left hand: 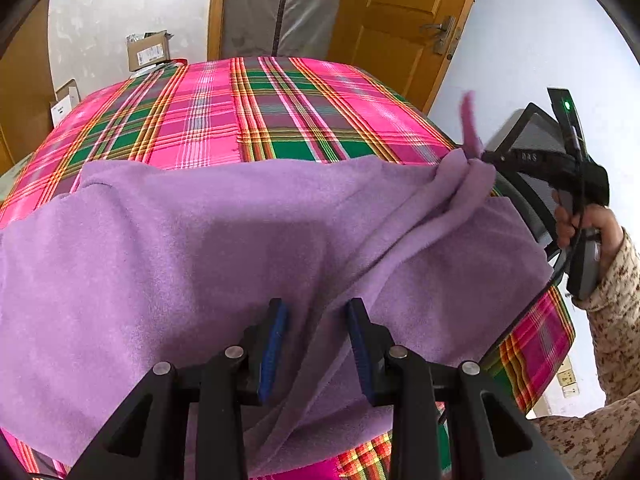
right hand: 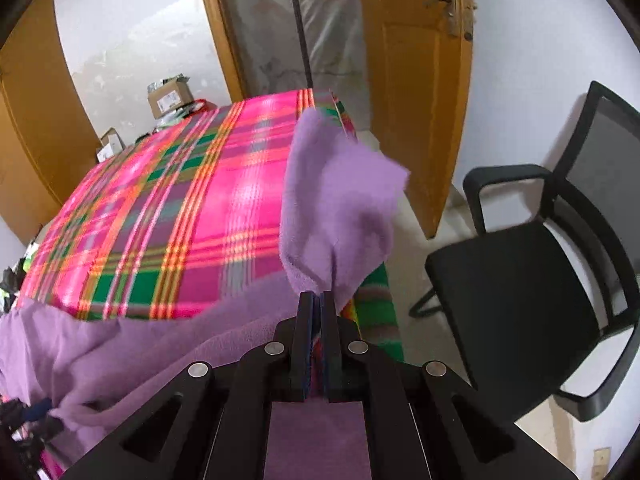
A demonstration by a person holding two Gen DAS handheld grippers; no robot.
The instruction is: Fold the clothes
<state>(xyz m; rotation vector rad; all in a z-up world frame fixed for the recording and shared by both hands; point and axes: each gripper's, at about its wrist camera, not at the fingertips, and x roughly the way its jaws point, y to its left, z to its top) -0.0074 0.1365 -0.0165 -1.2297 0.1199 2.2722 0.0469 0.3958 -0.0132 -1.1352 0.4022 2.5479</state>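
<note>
A purple fleece cloth (left hand: 224,240) lies spread over the near part of a table covered in pink and green plaid (left hand: 256,112). My left gripper (left hand: 316,320) hovers just above the cloth, open, with a raised fold of the fleece running between its blue pads (left hand: 274,344). My right gripper (right hand: 319,298) is shut on a corner of the purple cloth (right hand: 340,200), which stands up bunched above the closed fingers. From the left wrist view the right gripper (left hand: 486,158) is at the table's right edge, held by a hand (left hand: 588,232) in a speckled sleeve.
A black mesh office chair (right hand: 532,280) stands close to the table's right side. Behind the table are an orange wooden door (right hand: 420,80), a plastic-covered doorway and cardboard boxes (left hand: 148,50) by the wall. The far half of the plaid table is bare.
</note>
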